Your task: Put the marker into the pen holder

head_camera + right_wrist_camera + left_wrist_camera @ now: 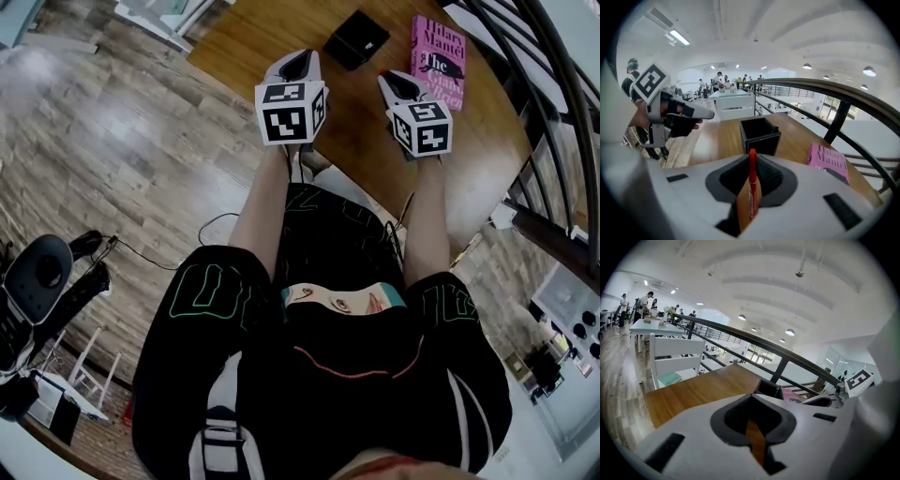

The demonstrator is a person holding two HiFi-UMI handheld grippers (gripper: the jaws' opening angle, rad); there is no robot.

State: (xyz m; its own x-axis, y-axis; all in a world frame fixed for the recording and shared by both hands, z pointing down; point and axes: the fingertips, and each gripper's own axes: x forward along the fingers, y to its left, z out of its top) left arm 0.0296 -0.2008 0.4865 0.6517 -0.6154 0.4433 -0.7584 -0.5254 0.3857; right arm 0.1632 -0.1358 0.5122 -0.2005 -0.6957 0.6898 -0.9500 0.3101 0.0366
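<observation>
Holding: right gripper (398, 86), jaws closed on the marker (752, 187), a slim red pen lying along the jaw line with its end poking out forward. I judge it has not yet reached the holder.

Item, left gripper (298, 64): jaws narrow, only a thin slit showing wood, nothing in it.

Item, pen holder (759, 135): black square box, open top, upper centre of the right gripper view, well apart from the marker. It stands on the wooden table (253, 33), with a pink book (438, 61) just beside it.

Risks, as I judge them:
- The pads grip only a thin barrel, so the marker could pivot or slide out if I tilt it down sharply.
- A low approach could catch the holder's near rim and push or tip the box.
- Letting go too early would drop the marker onto the table or book.

Not legible:
- The marker's rear end is buried between the pads, and I cannot tell which end is the cap.
- The holder's inside is dark, so its contents are unknown.
- A small thing at its far right corner is unidentifiable.
- The table's far edge is cut off at the top of the head view.
</observation>
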